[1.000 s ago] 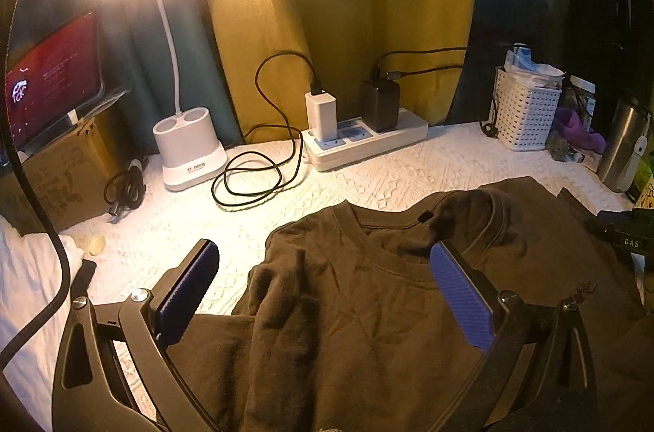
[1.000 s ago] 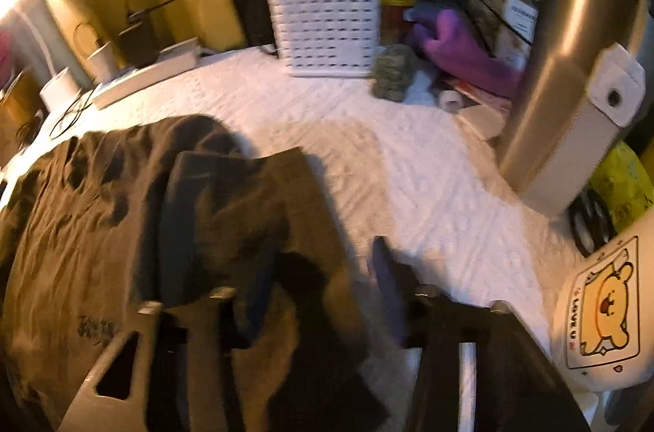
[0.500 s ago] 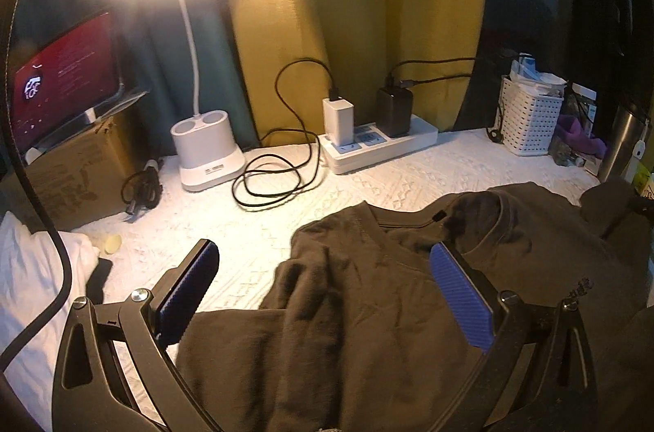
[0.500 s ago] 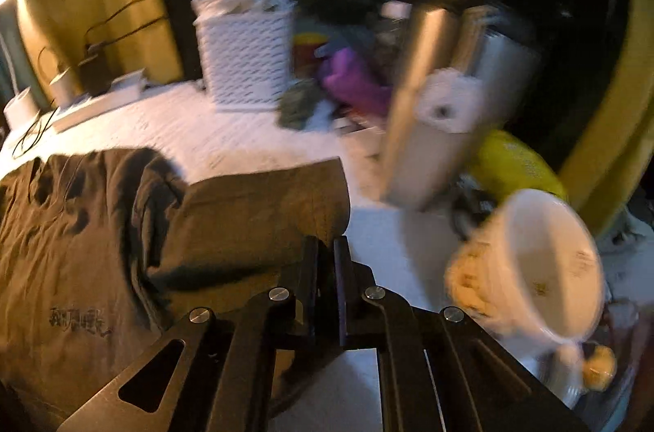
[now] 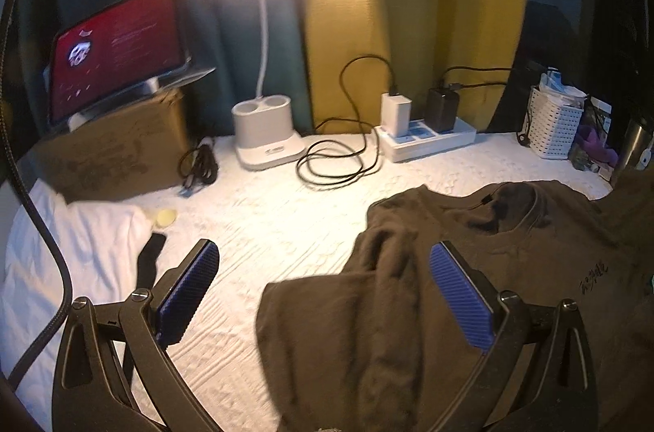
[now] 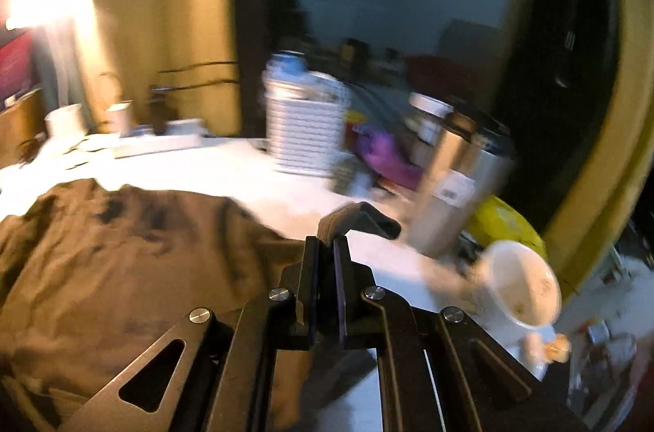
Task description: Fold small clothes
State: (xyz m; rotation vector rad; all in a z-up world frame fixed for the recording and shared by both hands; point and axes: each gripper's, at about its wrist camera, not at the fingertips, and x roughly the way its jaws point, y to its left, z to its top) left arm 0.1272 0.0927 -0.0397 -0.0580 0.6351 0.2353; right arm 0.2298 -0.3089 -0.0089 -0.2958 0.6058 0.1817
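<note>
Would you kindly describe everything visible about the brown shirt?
The brown shirt is a soft crew-neck knit with small dark lettering on the chest. It lies rumpled, front up, on the white textured cloth, one sleeve bunched toward the left hand-held gripper, which is open. The right hand-held gripper pinches the other sleeve's end.

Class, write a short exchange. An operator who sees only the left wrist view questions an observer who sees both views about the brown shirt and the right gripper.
Operator: My left gripper hangs open over the brown shirt. Is the right gripper holding anything?
Observer: Yes. The right gripper is shut on a fold of the shirt, and the cloth sticks out above its fingers.
Operator: What is near it on that side?
Observer: A white mug sits to its right, just in front of a steel tumbler. The mug is outside your view.
</note>
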